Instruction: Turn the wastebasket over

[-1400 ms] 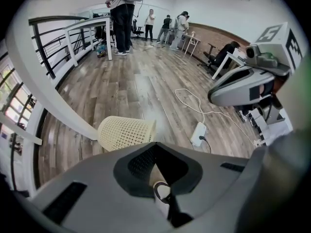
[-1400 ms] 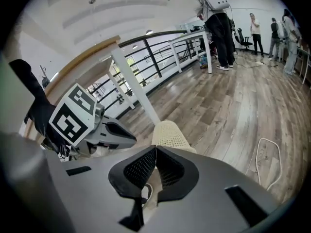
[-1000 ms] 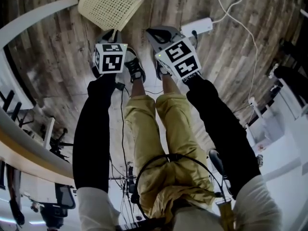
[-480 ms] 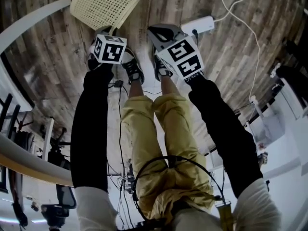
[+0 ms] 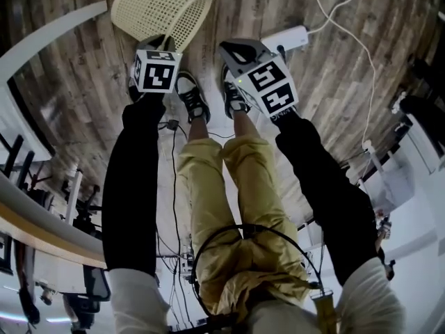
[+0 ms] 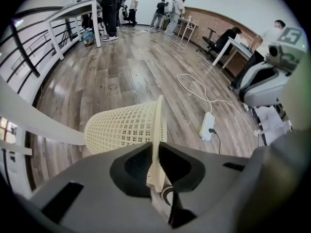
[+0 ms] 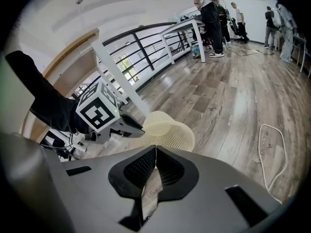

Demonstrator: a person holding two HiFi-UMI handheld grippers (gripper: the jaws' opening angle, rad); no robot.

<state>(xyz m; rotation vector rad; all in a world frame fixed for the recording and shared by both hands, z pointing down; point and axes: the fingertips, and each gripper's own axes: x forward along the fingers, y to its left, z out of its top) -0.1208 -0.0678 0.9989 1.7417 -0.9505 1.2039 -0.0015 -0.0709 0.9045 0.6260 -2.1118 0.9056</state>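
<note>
Wastebasket (image 5: 161, 11) at upper left, cream plastic lattice, matt, floor (image 5: 334, 75) of grey-brown wood planks, grained with a faint sheen, left gripper (image 6: 155, 152) in smooth matt grey plastic, pads (image 6: 138, 165) black and finely textured, trousers (image 5: 229, 200) of creased yellow cloth.

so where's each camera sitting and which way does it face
Head view: on the person's head, facing steeply down at the floor; shows sleeves, trousers, shoes, left tool and right tool.
Left gripper view: on the left tool, facing along the floor; its jaws have just closed on the wastebasket rim; right tool at right.
Right gripper view: on the right tool, facing the railing; its jaws are shut and empty; the left tool shows at left.
Shared: all three see the wastebasket; head and left gripper views share the power strip.
</note>
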